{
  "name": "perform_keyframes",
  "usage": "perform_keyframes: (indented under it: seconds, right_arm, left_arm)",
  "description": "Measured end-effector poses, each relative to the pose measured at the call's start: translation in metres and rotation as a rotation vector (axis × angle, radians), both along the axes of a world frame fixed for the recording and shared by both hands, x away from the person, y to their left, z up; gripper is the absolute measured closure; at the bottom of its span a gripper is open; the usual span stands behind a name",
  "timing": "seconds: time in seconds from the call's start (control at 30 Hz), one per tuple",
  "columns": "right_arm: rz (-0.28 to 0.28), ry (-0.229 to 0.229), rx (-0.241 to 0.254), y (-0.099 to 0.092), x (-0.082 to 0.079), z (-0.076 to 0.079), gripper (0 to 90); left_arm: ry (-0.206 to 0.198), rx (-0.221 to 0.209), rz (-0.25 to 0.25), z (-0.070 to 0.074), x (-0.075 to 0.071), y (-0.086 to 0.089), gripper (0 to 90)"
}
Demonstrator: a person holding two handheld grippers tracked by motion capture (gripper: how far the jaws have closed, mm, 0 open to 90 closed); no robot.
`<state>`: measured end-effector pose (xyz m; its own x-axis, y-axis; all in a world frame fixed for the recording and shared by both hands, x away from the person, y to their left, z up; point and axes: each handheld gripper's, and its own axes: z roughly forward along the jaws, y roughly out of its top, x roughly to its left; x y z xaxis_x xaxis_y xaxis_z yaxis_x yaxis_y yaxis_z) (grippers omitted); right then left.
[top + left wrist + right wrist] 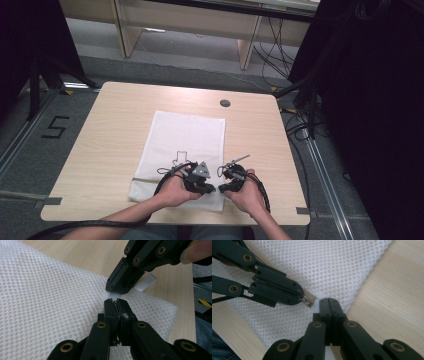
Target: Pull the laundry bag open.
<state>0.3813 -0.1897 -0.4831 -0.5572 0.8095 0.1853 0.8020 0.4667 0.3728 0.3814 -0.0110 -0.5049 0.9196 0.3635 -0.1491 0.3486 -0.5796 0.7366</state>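
A white mesh bag (182,137) lies flat on the wooden table (115,140), its weave seen close in the left gripper view (50,297) and the right gripper view (324,265). Both grippers meet tip to tip at its near right corner. My left gripper (212,189) (115,301) is shut, and a small metal zipper pull (308,302) sticks out of its tips. My right gripper (222,189) (331,300) is shut on the bag's edge, where a white strip (147,282) pokes out past its jaws.
A black arrow outline (181,157) is printed on the bag. A round grommet (225,103) sits near the table's far edge. Bare wood runs left and right of the bag. Cables and dark stands crowd the floor to the right.
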Motion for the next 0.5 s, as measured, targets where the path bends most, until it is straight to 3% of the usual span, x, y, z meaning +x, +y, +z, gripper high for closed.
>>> perform_keyframes:
  seconds: [0.5]
  right_arm:
    - [0.023,-0.012,0.012,-0.0020,0.0013,-0.0008,90.0]
  left_arm:
    - [-0.001,-0.012,0.003,0.0023,-0.0012,0.0042,87.1]
